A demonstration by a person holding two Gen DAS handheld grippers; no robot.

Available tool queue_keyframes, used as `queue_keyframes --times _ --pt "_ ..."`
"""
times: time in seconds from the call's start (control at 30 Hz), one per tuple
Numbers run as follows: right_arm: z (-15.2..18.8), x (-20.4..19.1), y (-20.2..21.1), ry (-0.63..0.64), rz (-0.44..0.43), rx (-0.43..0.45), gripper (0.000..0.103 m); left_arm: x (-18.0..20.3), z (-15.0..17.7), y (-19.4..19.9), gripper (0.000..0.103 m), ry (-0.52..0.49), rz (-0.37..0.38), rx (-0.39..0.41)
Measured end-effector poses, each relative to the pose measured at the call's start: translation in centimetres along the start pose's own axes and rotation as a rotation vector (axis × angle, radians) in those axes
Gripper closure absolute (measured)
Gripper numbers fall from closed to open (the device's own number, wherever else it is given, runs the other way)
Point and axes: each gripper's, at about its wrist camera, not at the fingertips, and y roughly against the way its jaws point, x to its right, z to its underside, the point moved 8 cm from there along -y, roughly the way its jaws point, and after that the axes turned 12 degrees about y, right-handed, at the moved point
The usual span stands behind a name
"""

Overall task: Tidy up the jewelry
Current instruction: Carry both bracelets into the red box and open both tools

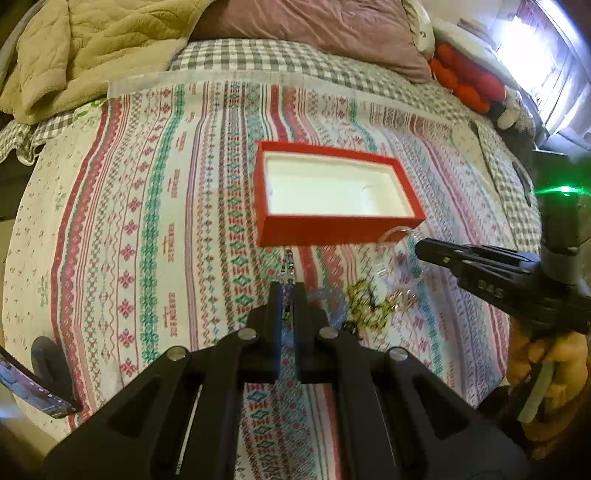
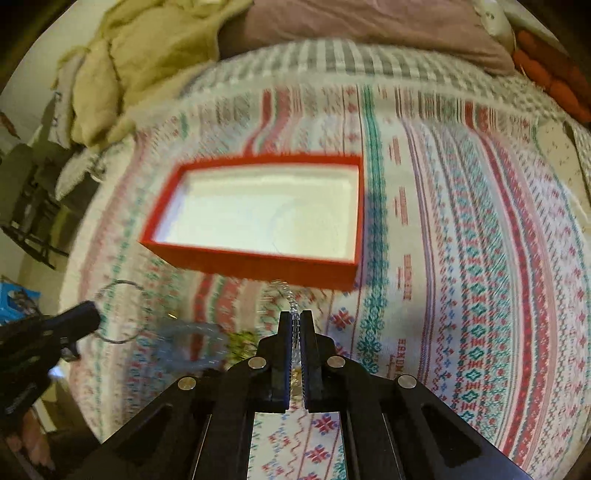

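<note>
A red box (image 1: 334, 230) with a white empty inside lies open on the patterned bedspread; it also shows in the right wrist view (image 2: 258, 264). My left gripper (image 1: 288, 291) is shut on a dark beaded chain (image 1: 288, 264) just in front of the box. My right gripper (image 2: 295, 317) is shut on a thin silver chain (image 2: 291, 302) near the box's front wall. Loose jewelry lies between them: a yellow-green piece (image 1: 364, 301), a bluish bracelet (image 2: 192, 345) and a clear ring (image 1: 393, 234).
A beige quilt (image 1: 92, 48) and a mauve pillow (image 1: 321, 26) lie at the head of the bed. Red yarn balls (image 1: 469, 85) sit at the far right. A thin wire hoop (image 2: 118, 312) lies by the left gripper's tip in the right wrist view.
</note>
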Motion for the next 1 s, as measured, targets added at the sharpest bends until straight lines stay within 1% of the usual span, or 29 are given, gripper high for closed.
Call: queue_keyframes --times 0.13,0.3,0.4,0.53,0.6,0.67,0.8,0.93,1.0 --pt "-1.2 -0.2 2.9 -0.002 -0.011 0.078 0.099 0.9 -1.0 0.1 0.097 0.009 0.028 0.024" --pt "-3.0 0.0 5.1 -0.024 -0.016 0.141 0.099 2.9 -2.8 -0.1 0.097 0.028 0.084 0.051" --pt "-3.8 0.0 5.6 -0.040 -0.019 0.165 0.099 4.3 -3.8 -0.2 0.097 0.033 0.127 0.065" --pt "-4.7 0.6 5.9 -0.056 -0.014 0.190 0.099 6.1 -5.6 -1.0 0.097 0.055 0.214 0.077" --pt "-5.2 1.0 5.8 -0.069 -0.014 0.198 0.099 6.6 -6.5 -2.1 0.097 0.080 0.249 0.065" --pt "-5.6 1.3 5.4 -0.081 -0.017 0.199 0.099 6.6 -7.1 -3.4 0.097 0.104 0.265 0.048" --pt "-6.1 1.7 4.1 -0.093 -0.012 0.187 0.099 5.5 -7.5 -5.7 0.097 0.147 0.233 0.023" --pt "-6.5 1.4 2.5 -0.095 -0.018 0.165 0.099 3.4 -7.6 -7.4 0.097 0.177 0.164 0.012" --pt "-6.7 0.9 1.7 -0.092 -0.039 0.154 0.099 2.4 -7.6 -7.8 0.097 0.185 0.132 0.012"
